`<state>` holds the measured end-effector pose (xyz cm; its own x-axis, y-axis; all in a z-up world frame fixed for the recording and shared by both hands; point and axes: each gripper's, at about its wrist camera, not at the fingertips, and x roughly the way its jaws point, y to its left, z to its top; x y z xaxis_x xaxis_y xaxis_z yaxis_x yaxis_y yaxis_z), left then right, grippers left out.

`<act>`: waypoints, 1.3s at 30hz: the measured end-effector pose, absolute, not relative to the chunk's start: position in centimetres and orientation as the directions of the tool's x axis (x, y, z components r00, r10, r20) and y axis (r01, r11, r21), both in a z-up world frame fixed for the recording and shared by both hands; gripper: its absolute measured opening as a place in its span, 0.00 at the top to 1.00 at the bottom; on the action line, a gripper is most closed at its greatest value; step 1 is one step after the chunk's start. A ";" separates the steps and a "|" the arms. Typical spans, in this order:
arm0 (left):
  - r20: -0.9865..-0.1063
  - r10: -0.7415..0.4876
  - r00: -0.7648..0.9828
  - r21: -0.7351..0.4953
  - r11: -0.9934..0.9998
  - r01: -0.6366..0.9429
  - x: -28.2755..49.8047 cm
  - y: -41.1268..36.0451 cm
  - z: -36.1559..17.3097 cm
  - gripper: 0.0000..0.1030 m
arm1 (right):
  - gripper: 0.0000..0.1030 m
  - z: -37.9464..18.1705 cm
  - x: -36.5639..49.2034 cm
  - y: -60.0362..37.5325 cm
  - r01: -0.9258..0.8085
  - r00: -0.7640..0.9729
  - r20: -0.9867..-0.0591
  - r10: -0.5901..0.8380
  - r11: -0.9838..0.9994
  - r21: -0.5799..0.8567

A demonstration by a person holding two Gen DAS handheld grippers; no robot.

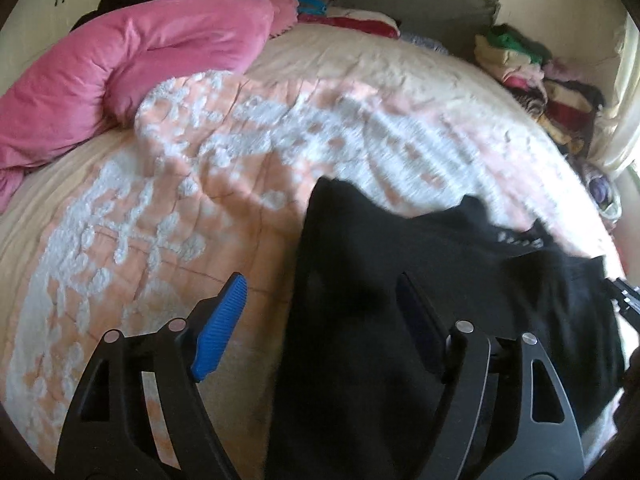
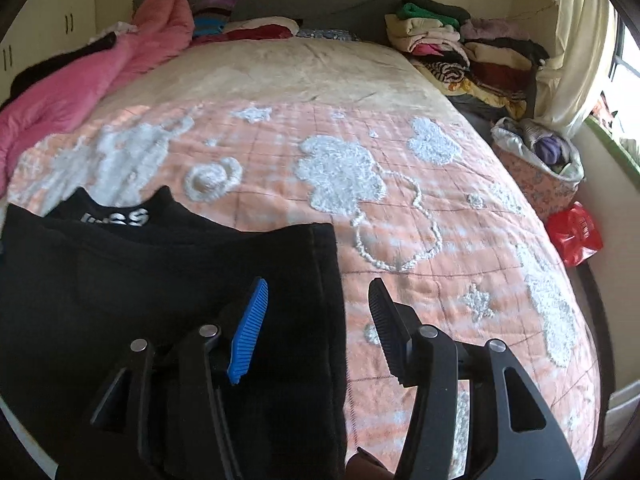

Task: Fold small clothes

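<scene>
The black garment (image 2: 168, 280) lies spread flat on the bed (image 2: 400, 220), ready for folding, with the left hand-held gripper (image 1: 320, 320) and right hand-held gripper (image 2: 318, 320) poised over opposite side edges, jaws apart, gripping nothing

Black garment (image 1: 440, 280) on peach bedspread (image 1: 200, 184)
</scene>
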<state>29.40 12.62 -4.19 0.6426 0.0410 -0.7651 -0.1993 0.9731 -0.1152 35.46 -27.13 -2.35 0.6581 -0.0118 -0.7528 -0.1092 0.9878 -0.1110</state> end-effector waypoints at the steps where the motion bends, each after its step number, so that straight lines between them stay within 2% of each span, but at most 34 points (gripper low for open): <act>1: -0.766 0.029 0.642 -0.121 0.975 -0.188 29.5 12.6 -4.4 0.34 | 0.52 -2.7 35.6 -27.0 -0.110 0.659 -0.752 -0.022 0.986 -0.125; 2: -0.766 0.008 0.642 -0.133 0.976 -0.171 29.5 12.6 -4.5 0.38 | 0.56 -2.9 35.7 -27.0 -0.114 0.657 -0.753 -0.019 0.986 -0.124; 3: -0.763 -0.005 0.646 -0.135 0.979 -0.151 29.6 12.3 -4.6 0.51 | 0.76 -3.1 35.7 -26.9 -0.122 0.656 -0.754 -0.005 0.986 -0.113; 4: -0.758 -0.005 0.652 -0.126 0.982 -0.139 29.5 12.0 -4.6 0.68 | 0.90 -3.1 35.7 -27.0 -0.126 0.657 -0.754 0.007 0.987 -0.100; 7: -0.742 0.029 0.669 -0.088 0.986 -0.141 29.3 11.6 -4.4 0.93 | 0.93 -2.6 35.2 -27.1 -0.097 0.680 -0.733 0.005 0.992 -0.084; 8: -0.734 0.027 0.679 -0.092 0.986 -0.140 29.1 11.7 -4.2 0.95 | 0.93 -2.4 35.1 -27.3 -0.093 0.687 -0.726 0.015 0.993 -0.068; 14: -0.663 0.021 0.749 -0.131 0.981 -0.143 28.4 12.6 -1.7 0.97 | 0.94 0.2 34.4 -29.0 -0.051 0.735 -0.676 0.059 0.998 0.032; 18: -0.635 0.043 0.771 -0.105 0.984 -0.141 28.7 12.5 -1.0 0.97 | 0.94 0.2 35.2 -30.1 0.000 0.737 -0.672 0.066 0.995 0.098; 28: -0.691 0.049 0.721 -0.102 0.981 -0.164 29.9 13.7 -3.8 0.96 | 0.94 -1.8 36.1 -29.8 0.044 0.702 -0.712 0.021 0.996 0.074; 32: -0.691 0.059 0.720 -0.103 0.978 -0.179 29.7 14.1 -3.8 0.96 | 0.94 -2.4 36.3 -30.0 0.094 0.678 -0.731 -0.083 0.995 -0.025; 39: -0.691 0.056 0.721 -0.101 0.980 -0.172 29.3 14.1 -3.4 0.95 | 0.93 -2.2 35.1 -31.5 0.088 0.681 -0.732 -0.019 0.994 0.057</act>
<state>29.25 14.08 -3.37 0.7209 0.0556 -0.6909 -0.1720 0.9799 -0.1006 35.08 -31.48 -2.21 0.6805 -0.0185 -0.7325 0.0885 0.9944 0.0570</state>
